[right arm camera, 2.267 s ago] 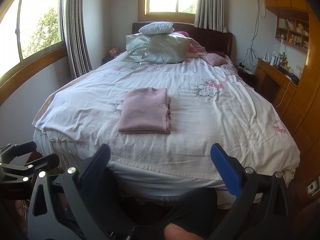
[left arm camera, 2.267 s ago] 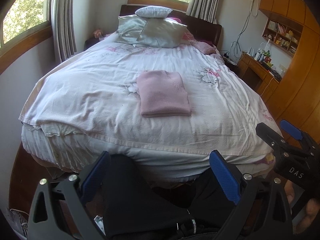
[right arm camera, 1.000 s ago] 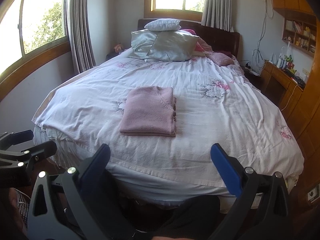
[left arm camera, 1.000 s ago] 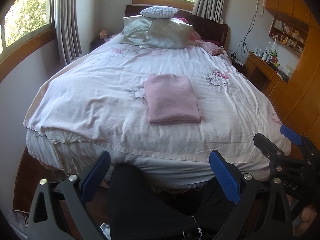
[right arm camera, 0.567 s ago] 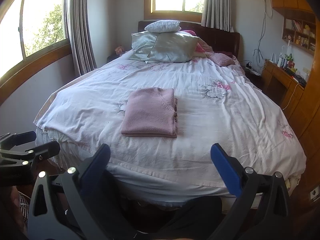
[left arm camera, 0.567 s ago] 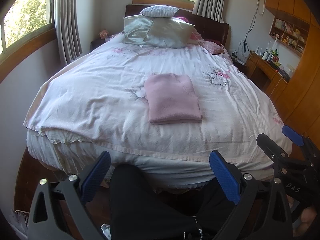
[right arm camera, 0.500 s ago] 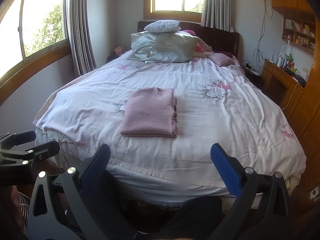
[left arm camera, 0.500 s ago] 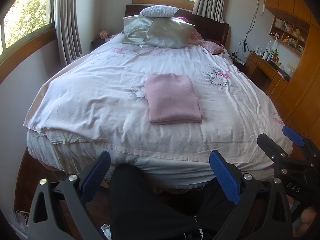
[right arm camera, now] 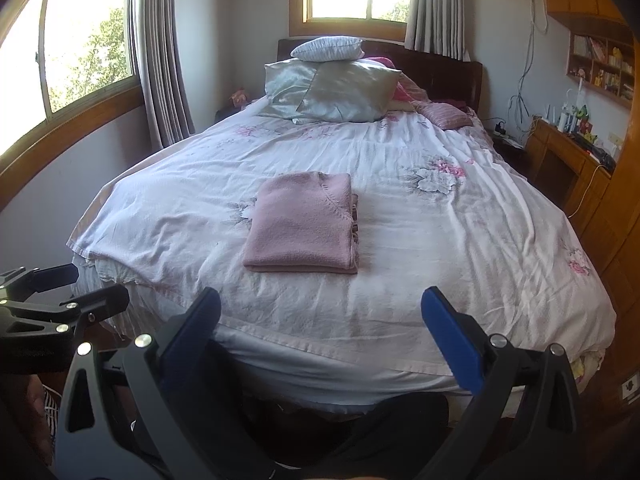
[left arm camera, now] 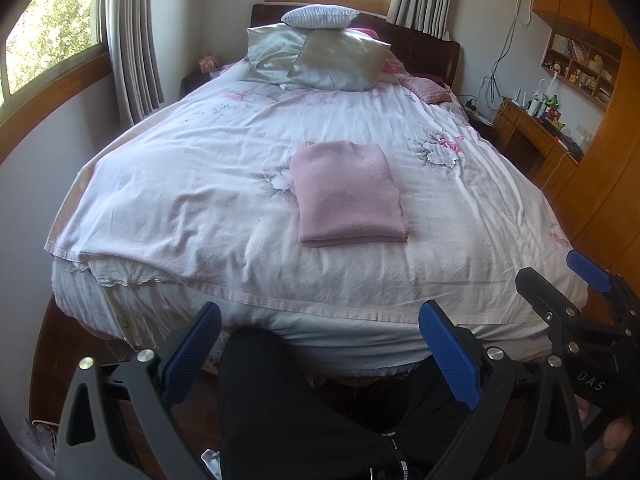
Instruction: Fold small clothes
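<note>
The left gripper [left arm camera: 320, 344] was held off the foot of the bed, its blue-padded fingers [left arm camera: 192, 350] spread wide with nothing between them but the person's dark-clothed leg [left arm camera: 288, 408] below. The right gripper [right arm camera: 320, 330] was held the same way, jaws wide apart and empty, clear of the bedding. Each showed at the edge of the other's view: the right gripper [left arm camera: 576, 300] low at the right side of the left camera, the left gripper [right arm camera: 52, 300] low at the left side of the right camera, so the two were held side by side and apart.

Just beyond the fingertips ran the foot edge of the floral bedspread [left arm camera: 200, 208], its hem hanging over a white under-layer. The folded pink garment [left arm camera: 346, 194] lay flat on the bedspread, roughly midway up the bed and near its centre line, a neat rectangle with its folded edge toward the grippers; in the right view the stacked layer edges of the garment [right arm camera: 304, 222] showed along its right side. Open bedspread surrounded it on all sides, wide to the left and right and up toward the pillows [right arm camera: 340, 88] piled at the dark headboard [right arm camera: 440, 66].

Curtained windows [right arm camera: 80, 52] flanked the left wall and the head wall. A wooden desk [right arm camera: 568, 152] stood near the bed's right side, a narrow gap between them.
</note>
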The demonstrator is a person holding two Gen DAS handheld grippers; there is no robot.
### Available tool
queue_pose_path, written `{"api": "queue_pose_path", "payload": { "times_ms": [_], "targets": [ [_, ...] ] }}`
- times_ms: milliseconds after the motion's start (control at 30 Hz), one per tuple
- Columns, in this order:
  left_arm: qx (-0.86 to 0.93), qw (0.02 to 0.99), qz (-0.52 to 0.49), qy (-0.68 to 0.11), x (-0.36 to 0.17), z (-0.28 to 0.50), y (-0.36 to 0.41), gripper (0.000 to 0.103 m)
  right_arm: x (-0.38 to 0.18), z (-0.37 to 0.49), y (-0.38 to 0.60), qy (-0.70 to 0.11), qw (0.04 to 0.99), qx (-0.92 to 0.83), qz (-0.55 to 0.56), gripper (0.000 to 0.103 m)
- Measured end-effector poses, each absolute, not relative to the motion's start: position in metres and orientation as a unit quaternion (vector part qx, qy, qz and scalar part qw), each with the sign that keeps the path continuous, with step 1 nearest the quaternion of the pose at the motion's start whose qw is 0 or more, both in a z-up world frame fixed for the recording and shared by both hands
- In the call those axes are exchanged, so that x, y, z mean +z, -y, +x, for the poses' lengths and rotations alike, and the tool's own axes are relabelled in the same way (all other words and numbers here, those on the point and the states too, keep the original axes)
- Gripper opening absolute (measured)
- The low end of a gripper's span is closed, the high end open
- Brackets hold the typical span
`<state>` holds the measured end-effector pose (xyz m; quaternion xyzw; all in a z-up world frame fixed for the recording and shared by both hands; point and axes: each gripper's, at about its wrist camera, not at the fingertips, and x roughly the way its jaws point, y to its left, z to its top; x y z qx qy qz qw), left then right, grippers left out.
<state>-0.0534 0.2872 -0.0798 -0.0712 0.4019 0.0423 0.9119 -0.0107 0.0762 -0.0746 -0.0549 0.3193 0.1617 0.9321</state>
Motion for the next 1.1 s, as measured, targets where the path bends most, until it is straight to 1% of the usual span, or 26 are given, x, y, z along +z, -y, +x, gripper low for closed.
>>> {"api": "queue_pose_path", "payload": {
  "times_ms": [1100],
  "targets": [
    [0.047, 0.913, -0.064, -0.399, -0.0802, -0.0485, -0.2882, 0.099, -0.0769, -0.0053, -0.0771, -0.322, 0.931, 0.166, -0.056, 0.100]
  ]
}}
